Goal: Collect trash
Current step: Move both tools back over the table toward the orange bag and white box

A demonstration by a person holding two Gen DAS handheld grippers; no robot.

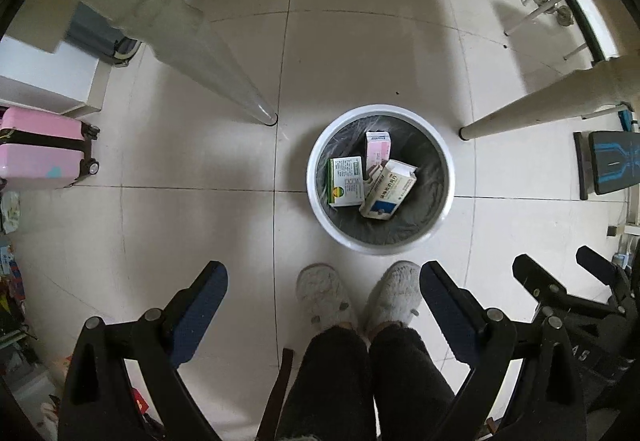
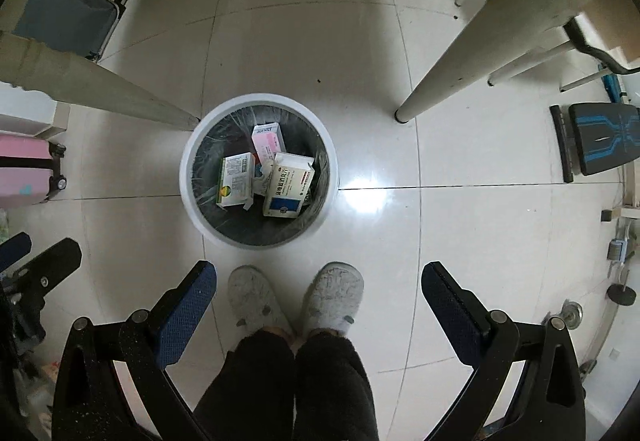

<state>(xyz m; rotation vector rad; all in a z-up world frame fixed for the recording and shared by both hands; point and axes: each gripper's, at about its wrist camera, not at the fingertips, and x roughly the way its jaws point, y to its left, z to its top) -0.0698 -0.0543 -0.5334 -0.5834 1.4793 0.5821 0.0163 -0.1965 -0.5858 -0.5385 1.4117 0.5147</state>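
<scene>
A white round bin (image 1: 380,241) with a dark liner stands on the tiled floor; it also shows in the right wrist view (image 2: 256,241). Three medicine boxes lie inside: a green-and-white one (image 1: 346,181) (image 2: 236,179), a pink one (image 1: 377,147) (image 2: 269,139) and a blue-and-white one (image 1: 387,189) (image 2: 289,185). My left gripper (image 1: 323,277) is open and empty, high above the floor, short of the bin. My right gripper (image 2: 319,275) is open and empty, likewise above and short of the bin. The right gripper's fingers (image 1: 528,273) show at the left wrist view's right edge.
The person's grey slippers (image 1: 356,293) (image 2: 296,297) stand just short of the bin. Two cream table legs (image 1: 208,53) (image 1: 532,109) flank it. A pink suitcase (image 1: 40,149) is at the left, a black-and-blue bench (image 2: 600,137) at the right, clutter along the far wall.
</scene>
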